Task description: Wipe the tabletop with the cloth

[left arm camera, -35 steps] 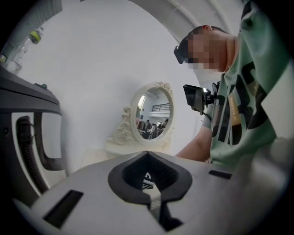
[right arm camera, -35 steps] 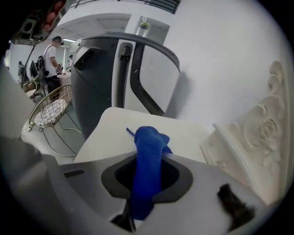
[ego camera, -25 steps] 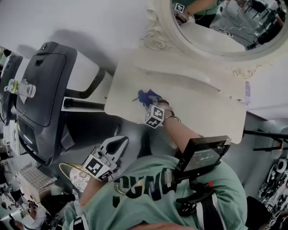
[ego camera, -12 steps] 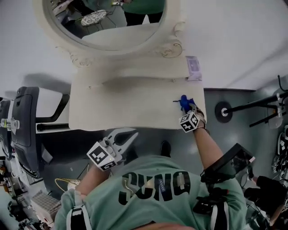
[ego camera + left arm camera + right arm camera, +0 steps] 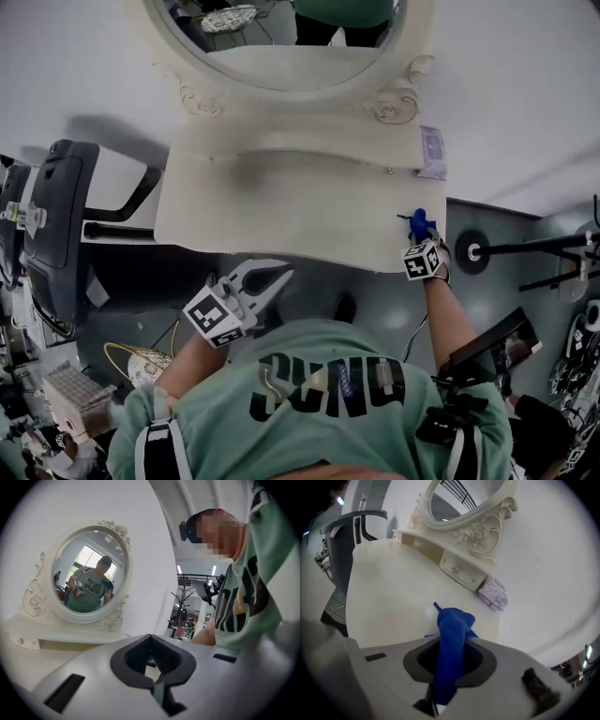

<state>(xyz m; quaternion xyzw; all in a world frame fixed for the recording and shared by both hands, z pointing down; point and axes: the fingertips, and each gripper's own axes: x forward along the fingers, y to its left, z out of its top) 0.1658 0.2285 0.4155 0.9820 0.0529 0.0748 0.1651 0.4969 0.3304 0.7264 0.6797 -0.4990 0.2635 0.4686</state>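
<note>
The blue cloth [image 5: 417, 223] rests on the cream tabletop [image 5: 281, 211] at its front right corner. My right gripper [image 5: 419, 233] is shut on it, the marker cube just behind. In the right gripper view the cloth [image 5: 452, 630] sticks up between the jaws of the right gripper [image 5: 449, 660] and touches the tabletop [image 5: 393, 597] close to its right edge. My left gripper [image 5: 272, 278] hangs off the table's front edge over the floor, open and holding nothing. In the left gripper view it [image 5: 152, 656] points towards the mirror.
An ornate oval mirror [image 5: 291, 47] stands at the back over a small drawer shelf [image 5: 459, 571]. A lilac box [image 5: 432, 150] lies at the back right corner. A treadmill [image 5: 56, 234] stands at the left, a round stand base [image 5: 469, 251] on the floor at the right.
My right gripper has carried the cloth from the table's front left part across to its front right corner. The left gripper has stayed open off the front edge.
</note>
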